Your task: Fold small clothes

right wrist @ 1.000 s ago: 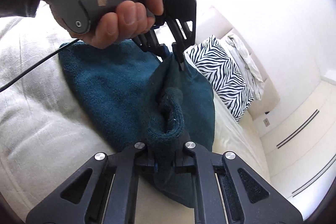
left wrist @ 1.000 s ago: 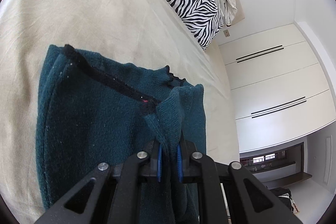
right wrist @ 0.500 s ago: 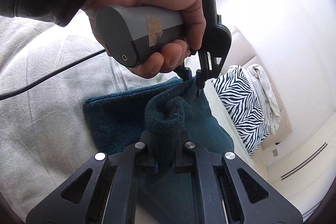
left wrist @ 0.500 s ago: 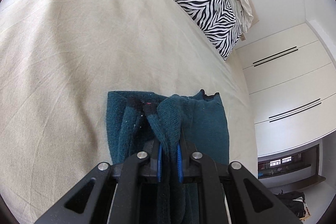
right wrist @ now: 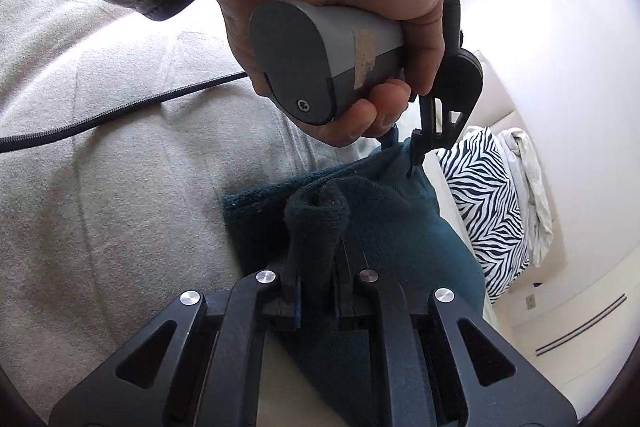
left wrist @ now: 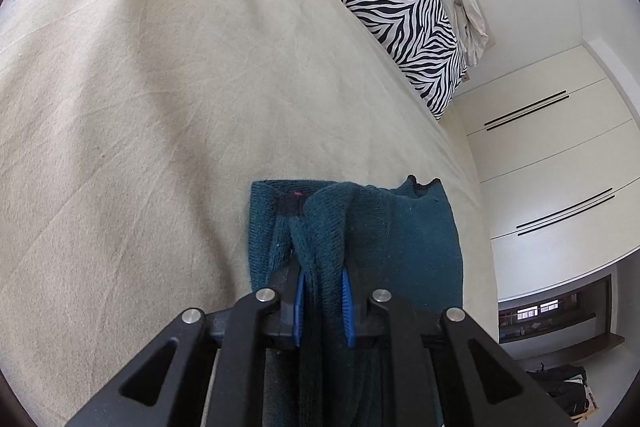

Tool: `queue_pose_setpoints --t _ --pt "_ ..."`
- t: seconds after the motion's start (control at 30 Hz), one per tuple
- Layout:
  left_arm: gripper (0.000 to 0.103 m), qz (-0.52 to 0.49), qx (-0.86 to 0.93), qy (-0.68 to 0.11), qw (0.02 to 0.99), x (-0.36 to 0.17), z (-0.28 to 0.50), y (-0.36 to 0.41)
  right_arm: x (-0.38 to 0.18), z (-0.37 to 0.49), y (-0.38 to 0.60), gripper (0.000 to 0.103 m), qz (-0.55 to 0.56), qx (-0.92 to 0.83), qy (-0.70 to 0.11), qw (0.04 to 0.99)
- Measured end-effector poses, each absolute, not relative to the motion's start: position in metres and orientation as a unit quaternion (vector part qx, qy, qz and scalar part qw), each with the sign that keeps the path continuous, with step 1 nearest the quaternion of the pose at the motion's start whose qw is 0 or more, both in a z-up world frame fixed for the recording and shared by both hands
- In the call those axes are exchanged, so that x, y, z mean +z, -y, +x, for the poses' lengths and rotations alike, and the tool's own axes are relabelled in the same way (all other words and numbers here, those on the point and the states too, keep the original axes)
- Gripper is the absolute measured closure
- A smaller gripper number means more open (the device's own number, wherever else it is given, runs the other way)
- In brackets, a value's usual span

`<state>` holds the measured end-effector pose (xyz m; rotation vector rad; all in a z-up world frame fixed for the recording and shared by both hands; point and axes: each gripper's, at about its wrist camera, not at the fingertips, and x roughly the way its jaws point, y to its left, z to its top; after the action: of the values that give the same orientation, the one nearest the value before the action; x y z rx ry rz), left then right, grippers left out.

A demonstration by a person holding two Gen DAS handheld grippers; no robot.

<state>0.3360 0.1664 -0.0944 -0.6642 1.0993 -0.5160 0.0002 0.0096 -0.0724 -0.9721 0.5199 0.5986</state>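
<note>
Holding item: teal knit garment (left wrist: 400, 235), lower centre of frame, pinched by both tools.
Left gripper (left wrist: 322, 303) and right gripper (right wrist: 316, 297) each clamp a bunched edge; likely soft, light, floppy (best held at corners). Surface: beige bedsheet (left wrist: 160, 87); zebra-print pillow (left wrist: 404, 23) upper right, white wardrobe (left wrist: 552, 163) beyond.

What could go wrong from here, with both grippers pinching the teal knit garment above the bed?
1. The right gripper clamps a thick rolled bunch of the teal garment, not a flat edge; the roll may slip out or set down lumpy.
2. The left gripper also pinches bunched layers, so one layer could drop and skew the fold.
3. The two grippers sit close together; the garment could sag between them and crease on the beige bedsheet.
</note>
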Motion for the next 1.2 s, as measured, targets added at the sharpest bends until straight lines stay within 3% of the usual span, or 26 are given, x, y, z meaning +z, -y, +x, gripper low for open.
queue_pose_setpoints --t 0.07,0.17,0.23,0.27,0.4,0.57,0.8,0.87,0.93,1.2 --pt "0.080 -0.303 -0.236 -0.504 0.773 -0.091 0.334 -0.167 -0.070 0.006 -0.009 0.092 -0.451 0.282 -0.246 0.810" --pt "0.064 -0.296 -0.236 -0.493 0.783 -0.078 0.330 -0.169 -0.066 -0.007 -0.007 0.089 -0.443 0.292 -0.247 0.811" --pt "0.045 -0.283 -0.217 -0.482 0.800 -0.068 0.324 -0.177 -0.057 -0.030 -0.002 0.088 -0.434 0.300 -0.249 0.812" --pt "0.043 -0.275 -0.204 -0.477 0.809 -0.063 0.321 -0.181 -0.052 -0.037 0.005 0.088 -0.422 0.307 -0.254 0.815" --pt "0.043 -0.231 -0.188 -0.451 0.841 -0.037 0.297 -0.181 -0.032 -0.036 0.049 0.088 -0.318 0.326 -0.321 0.830" --pt "0.043 -0.155 -0.203 -0.417 0.872 -0.014 0.261 -0.133 -0.014 0.023 0.140 0.088 -0.105 0.272 -0.428 0.855" --pt "0.044 -0.022 -0.205 -0.433 0.878 -0.046 0.210 -0.059 -0.022 0.108 0.261 0.088 0.190 0.255 -0.492 0.811" --pt "0.049 -0.029 -0.192 -0.449 0.872 -0.067 0.215 -0.065 -0.029 0.123 0.272 0.088 0.253 0.282 -0.492 0.784" --pt "0.066 -0.061 -0.195 -0.446 0.871 -0.077 0.219 -0.081 -0.035 0.131 0.273 0.088 0.293 0.296 -0.492 0.764" --pt "0.073 -0.084 -0.219 -0.441 0.867 -0.090 0.218 -0.097 -0.059 0.208 0.232 0.088 0.354 0.331 -0.513 0.708"
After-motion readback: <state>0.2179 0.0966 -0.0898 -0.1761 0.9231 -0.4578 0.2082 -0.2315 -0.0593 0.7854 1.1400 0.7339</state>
